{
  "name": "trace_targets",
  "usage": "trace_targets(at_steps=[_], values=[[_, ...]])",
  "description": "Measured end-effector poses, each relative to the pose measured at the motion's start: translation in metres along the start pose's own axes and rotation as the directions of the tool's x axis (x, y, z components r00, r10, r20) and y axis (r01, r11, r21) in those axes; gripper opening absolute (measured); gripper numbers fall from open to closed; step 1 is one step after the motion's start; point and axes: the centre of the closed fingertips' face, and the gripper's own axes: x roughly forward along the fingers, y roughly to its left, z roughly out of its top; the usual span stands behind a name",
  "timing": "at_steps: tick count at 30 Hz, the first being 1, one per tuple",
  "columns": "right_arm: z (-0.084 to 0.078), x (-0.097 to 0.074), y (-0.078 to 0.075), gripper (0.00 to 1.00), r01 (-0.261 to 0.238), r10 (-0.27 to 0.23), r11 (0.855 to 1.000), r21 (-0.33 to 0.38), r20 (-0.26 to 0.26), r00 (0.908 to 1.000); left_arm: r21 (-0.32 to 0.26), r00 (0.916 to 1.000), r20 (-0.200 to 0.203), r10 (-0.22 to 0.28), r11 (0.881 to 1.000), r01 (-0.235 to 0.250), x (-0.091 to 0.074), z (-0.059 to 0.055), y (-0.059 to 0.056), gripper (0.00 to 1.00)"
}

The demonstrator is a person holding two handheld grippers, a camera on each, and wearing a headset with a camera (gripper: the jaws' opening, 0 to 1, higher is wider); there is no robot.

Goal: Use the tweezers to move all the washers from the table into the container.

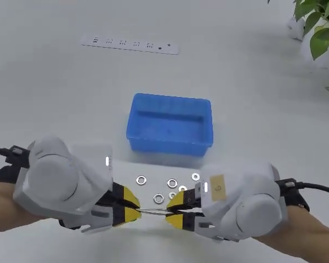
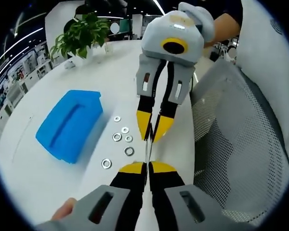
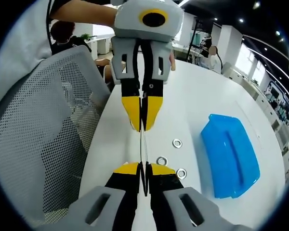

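Thin metal tweezers [image 1: 152, 212] span the gap between my two grippers near the table's front edge. My left gripper [image 1: 132, 207] is shut on one end and my right gripper [image 1: 173, 211] is shut on the other. In the left gripper view my jaws [image 2: 146, 166] pinch the tweezers [image 2: 148, 150], facing the right gripper [image 2: 153, 134]. In the right gripper view my jaws [image 3: 143, 166] clamp the tweezers [image 3: 142, 144], opposite the left gripper [image 3: 142, 126]. Several washers [image 1: 172, 183] lie on the table just beyond the tweezers. A blue container [image 1: 170, 125] stands behind them.
A white power strip [image 1: 130, 45] lies at the far side of the table. A potted plant [image 1: 318, 22] stands at the back right. A grey mesh chair [image 2: 231, 144] sits at the near table edge behind the grippers.
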Motion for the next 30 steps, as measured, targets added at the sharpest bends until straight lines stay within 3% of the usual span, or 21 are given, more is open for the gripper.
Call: trace_targets(at_steps=[6,12,18,30], values=[[0.002,0.003,0.002,0.08,0.005,-0.005,1.0,-0.003,0.013,0.9999,0.003,0.9999,0.012,-0.006,1.0,0.006,-0.005,0.007,-0.003,0.07],[0.007,0.004,0.0,0.08,0.023,-0.024,1.0,0.018,0.052,0.9984,0.009,0.9982,0.059,0.011,1.0,-0.012,-0.011,0.025,-0.003,0.07],[0.007,0.004,-0.003,0.08,0.035,-0.038,0.999,0.034,0.073,0.9966,0.017,0.9955,0.09,0.03,0.999,-0.032,-0.008,0.036,-0.002,0.07],[0.0,-0.004,-0.004,0.08,0.047,-0.054,0.996,0.077,0.1,0.9935,0.035,0.9881,0.153,0.02,0.999,-0.025,0.004,0.06,-0.008,0.07]])
